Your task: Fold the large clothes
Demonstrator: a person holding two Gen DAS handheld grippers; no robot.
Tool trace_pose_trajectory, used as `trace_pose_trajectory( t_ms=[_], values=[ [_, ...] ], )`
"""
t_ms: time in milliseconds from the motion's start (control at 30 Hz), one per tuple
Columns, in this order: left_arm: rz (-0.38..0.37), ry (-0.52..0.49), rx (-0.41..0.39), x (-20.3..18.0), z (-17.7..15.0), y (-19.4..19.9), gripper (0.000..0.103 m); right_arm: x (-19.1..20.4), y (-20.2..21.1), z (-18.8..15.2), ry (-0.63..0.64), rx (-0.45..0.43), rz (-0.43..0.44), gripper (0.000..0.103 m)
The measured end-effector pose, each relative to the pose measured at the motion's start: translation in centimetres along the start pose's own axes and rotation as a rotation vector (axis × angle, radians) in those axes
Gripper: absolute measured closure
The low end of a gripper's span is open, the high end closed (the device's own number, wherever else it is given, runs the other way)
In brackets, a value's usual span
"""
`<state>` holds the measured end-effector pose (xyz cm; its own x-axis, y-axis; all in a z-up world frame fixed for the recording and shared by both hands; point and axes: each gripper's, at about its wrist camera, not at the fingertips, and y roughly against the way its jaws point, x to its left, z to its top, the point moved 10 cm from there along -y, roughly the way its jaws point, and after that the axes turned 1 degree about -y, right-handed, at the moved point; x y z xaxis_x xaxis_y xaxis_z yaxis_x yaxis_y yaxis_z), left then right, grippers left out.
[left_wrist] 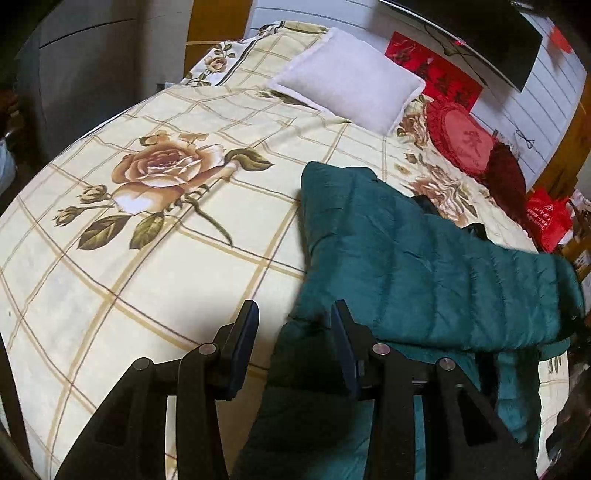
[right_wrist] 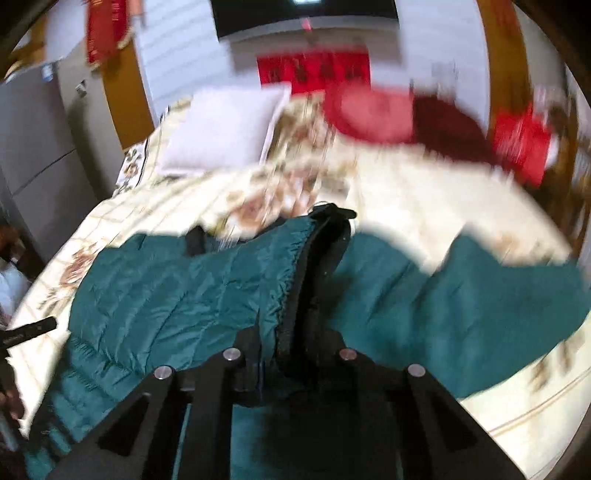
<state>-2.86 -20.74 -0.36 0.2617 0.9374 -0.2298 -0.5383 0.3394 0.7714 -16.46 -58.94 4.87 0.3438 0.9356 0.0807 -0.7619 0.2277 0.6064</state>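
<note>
A teal quilted down jacket (left_wrist: 417, 258) lies on the floral bed cover (left_wrist: 155, 266), part folded over itself. My left gripper (left_wrist: 295, 325) is open above the jacket's left edge, with nothing between its fingers. In the blurred right wrist view my right gripper (right_wrist: 284, 343) is shut on the jacket's (right_wrist: 177, 288) dark-lined front edge (right_wrist: 314, 269) and holds it lifted. A sleeve (right_wrist: 472, 295) spreads to the right.
A white pillow (left_wrist: 347, 79) and red cushions (left_wrist: 461, 140) lie at the head of the bed. A red bag (left_wrist: 546, 221) stands at the right side. A dark screen (left_wrist: 476, 33) hangs on the wall. A grey wardrobe (right_wrist: 33, 155) stands left.
</note>
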Motion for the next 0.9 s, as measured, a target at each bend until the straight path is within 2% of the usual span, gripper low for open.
trace_pose_trajectory(
  t_ms=[33,100,167,233,267,300,400,467,567,733,800,900],
  values=[
    [-0.001,-0.006,0.0,-0.2,0.0,-0.1,0.053,-0.6,-0.1,0.3,0.007,-0.006,-0.032,0.085],
    [-0.006,-0.024,0.014,-1.0,-0.3,-0.7,0.053,-1.1,-1.9,-0.3,0.014,0.041,-0.07,0.085],
    [-0.019,-0.031,0.027,-1.9,-0.4,-1.0,0.053,-1.8,-5.1,-2.4,0.047,0.136,-0.145,0.085],
    [-0.026,-0.038,0.022,-2.7,-0.2,-0.9,0.053,-2.6,-7.2,-4.3,0.033,0.217,-0.16,0.084],
    [-0.03,-0.051,0.018,-3.3,0.0,-0.8,0.053,-2.9,-7.6,-4.9,0.005,0.244,-0.14,0.083],
    [-0.032,-0.061,0.014,-3.7,0.2,-0.8,0.053,-3.0,-7.5,-4.9,-0.014,0.248,-0.13,0.077],
    [-0.032,-0.095,-0.005,-5.2,1.2,-1.0,0.053,-3.8,-5.8,-4.2,-0.1,0.227,-0.106,0.047],
    [-0.033,-0.105,-0.009,-6.2,1.7,-1.4,0.053,-4.0,-4.0,-2.8,-0.137,0.166,-0.088,0.046],
    [-0.029,-0.122,-0.002,-7.9,2.3,-2.9,0.053,-2.4,-2.7,-1.7,-0.117,0.133,-0.025,0.045],
    [0.028,-0.198,0.023,-9.7,1.9,-5.6,0.053,2.6,-5.9,-2.5,-0.043,0.215,0.106,0.045],
    [0.045,-0.211,0.023,-9.7,1.4,-6.3,0.053,2.9,-7.5,-3.4,-0.018,0.231,0.07,0.045],
    [0.013,-0.194,0.005,-9.6,1.1,-6.7,0.052,2.0,-9.8,-4.6,0.005,0.235,0.019,0.045]
  ],
)
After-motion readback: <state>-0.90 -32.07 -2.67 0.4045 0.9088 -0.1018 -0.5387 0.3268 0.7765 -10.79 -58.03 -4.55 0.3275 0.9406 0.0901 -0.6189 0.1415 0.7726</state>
